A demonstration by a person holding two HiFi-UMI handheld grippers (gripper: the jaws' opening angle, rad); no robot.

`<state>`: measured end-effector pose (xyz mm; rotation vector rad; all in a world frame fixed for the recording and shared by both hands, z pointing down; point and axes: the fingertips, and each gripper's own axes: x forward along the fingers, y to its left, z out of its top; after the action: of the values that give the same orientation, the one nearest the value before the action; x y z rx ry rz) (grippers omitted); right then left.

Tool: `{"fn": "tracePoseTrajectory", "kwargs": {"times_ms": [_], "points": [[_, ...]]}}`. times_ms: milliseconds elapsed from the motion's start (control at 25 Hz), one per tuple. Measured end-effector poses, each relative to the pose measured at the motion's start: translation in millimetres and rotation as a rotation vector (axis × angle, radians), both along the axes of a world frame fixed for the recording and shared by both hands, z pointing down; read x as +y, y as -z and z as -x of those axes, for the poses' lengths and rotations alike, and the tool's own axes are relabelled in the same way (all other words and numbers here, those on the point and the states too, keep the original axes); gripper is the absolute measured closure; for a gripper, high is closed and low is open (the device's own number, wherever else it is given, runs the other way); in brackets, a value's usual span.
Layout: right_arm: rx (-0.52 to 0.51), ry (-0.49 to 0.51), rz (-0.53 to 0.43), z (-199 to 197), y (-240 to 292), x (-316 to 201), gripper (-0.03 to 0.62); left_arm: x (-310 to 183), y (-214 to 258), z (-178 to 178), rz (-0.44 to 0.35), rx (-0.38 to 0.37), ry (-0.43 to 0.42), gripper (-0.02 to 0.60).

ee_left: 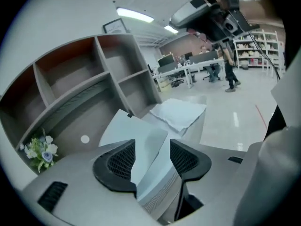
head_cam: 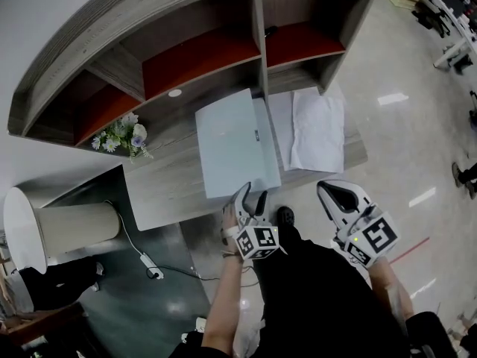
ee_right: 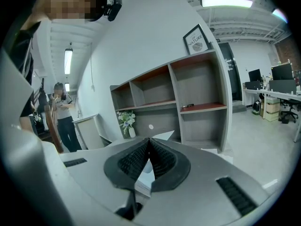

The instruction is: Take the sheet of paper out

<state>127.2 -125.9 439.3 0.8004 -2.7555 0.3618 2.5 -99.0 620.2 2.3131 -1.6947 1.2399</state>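
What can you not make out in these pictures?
- Head view: whether paper lies inside the pale blue folder; its cover hides it.
- Head view: small dark object on the red shelf; too small.
- Left gripper view: folder's near edge, partly behind the left hand-held gripper.

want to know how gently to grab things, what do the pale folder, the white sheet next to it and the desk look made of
Folder: smooth, pale blue-grey with a soft sheen, probably plastic or coated card.
White sheet: matte and wrinkled, likely paper, possibly thin cloth.
Desk: matte grey wood-grain pattern, probably laminate board rather than solid wood.
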Motion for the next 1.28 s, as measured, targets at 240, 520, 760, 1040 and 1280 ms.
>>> {"fn": "tracePoseTrajectory", "kwargs": {"times_ms": [240, 520, 760, 1040, 1280], "points": [[0.007, -0.003, 0.009, -2, -6, 1, 0.58, -9, -11, -2, -0.004, -0.061, -0.009, 0.36], [0.008, -0.008, 0.013, -5, -6, 1, 0.582, -13, -11, 4, -0.016, -0.057, 0.031, 0.408], [0.004, -0.01, 0.011, -4, -6, 1, 0.582, -14, -8, 6, -0.023, -0.021, 0.048, 0.442], [-0.007, -0.016, 0.01, -1, -3, -2, 0.582, -12, 6, 11, -0.05, 0.023, 0.063, 0.486], [-0.026, -0.011, 0.004, 10, 3, -4, 0.582, -8, 27, 24, -0.086, 0.08, 0.1, 0.523]]}}
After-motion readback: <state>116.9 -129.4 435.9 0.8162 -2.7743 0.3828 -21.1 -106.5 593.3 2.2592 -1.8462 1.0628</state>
